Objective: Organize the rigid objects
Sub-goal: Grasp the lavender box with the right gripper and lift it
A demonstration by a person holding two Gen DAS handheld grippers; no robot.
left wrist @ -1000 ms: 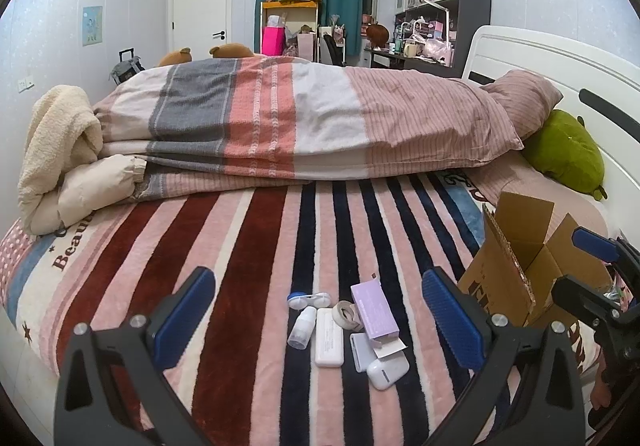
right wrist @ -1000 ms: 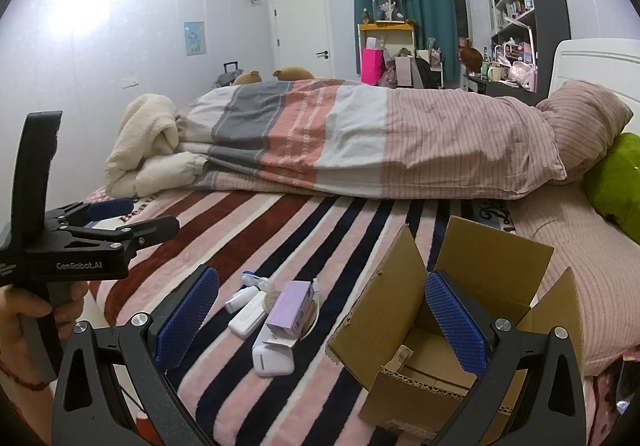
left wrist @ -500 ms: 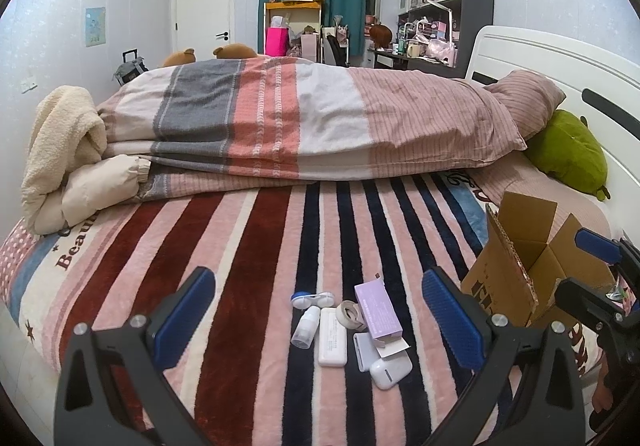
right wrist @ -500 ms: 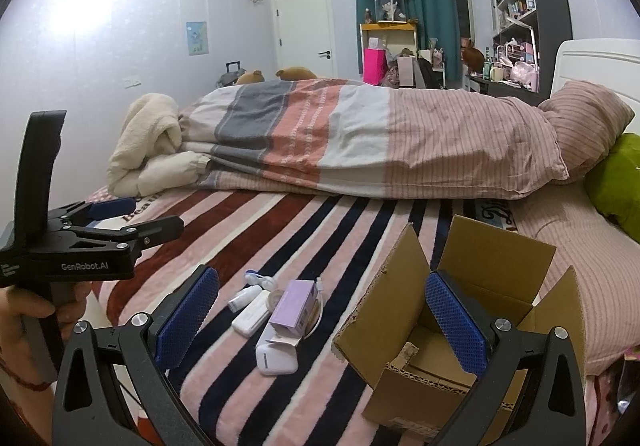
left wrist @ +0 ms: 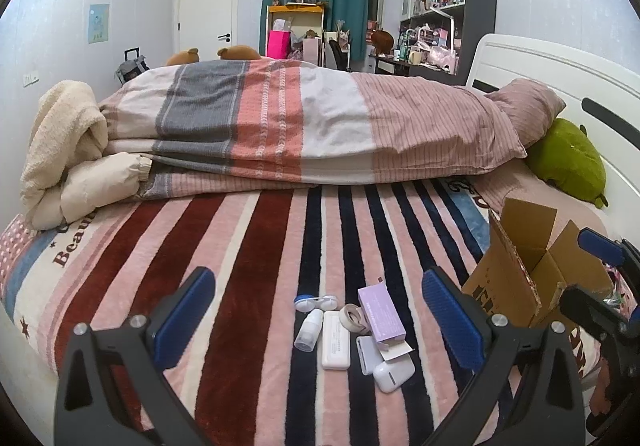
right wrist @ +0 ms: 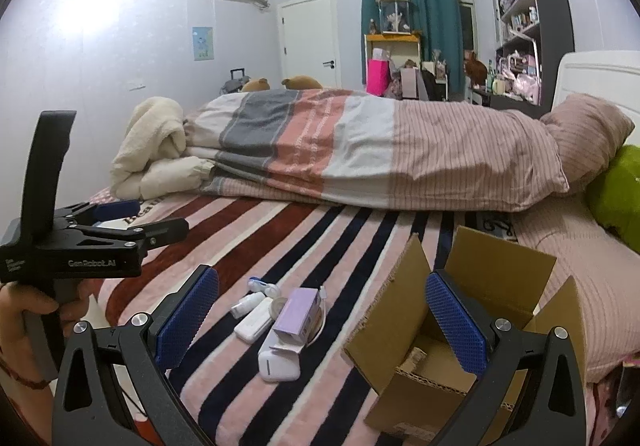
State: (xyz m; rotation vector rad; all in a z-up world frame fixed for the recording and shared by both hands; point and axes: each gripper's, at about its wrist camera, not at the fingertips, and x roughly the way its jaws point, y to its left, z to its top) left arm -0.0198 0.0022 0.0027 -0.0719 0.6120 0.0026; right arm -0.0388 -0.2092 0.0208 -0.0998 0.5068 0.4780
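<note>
A cluster of small items lies on the striped blanket: a purple box (left wrist: pixel 381 312), a white power bank (left wrist: pixel 335 339), a white earbud case (left wrist: pixel 393 370), a small white bottle (left wrist: pixel 309 329), a blue-and-white contact lens case (left wrist: pixel 315 302) and a tape roll (left wrist: pixel 353 317). An open cardboard box (left wrist: pixel 520 278) stands to their right. My left gripper (left wrist: pixel 318 316) is open and empty, held above the cluster. My right gripper (right wrist: pixel 322 318) is open and empty, with the purple box (right wrist: pixel 298 314) between its fingers in view and the cardboard box (right wrist: pixel 460 326) at its right finger.
A folded striped duvet (left wrist: pixel 320 125) lies across the far half of the bed. A cream blanket (left wrist: pixel 64 149) is piled at the left. A green plush (left wrist: pixel 568 161) and a pink pillow (left wrist: pixel 528 109) sit by the white headboard (left wrist: pixel 560 65) on the right.
Both grippers have drifted slightly nearer the bed, so the items sit a little higher in both views. Both stay open. No object has moved.
</note>
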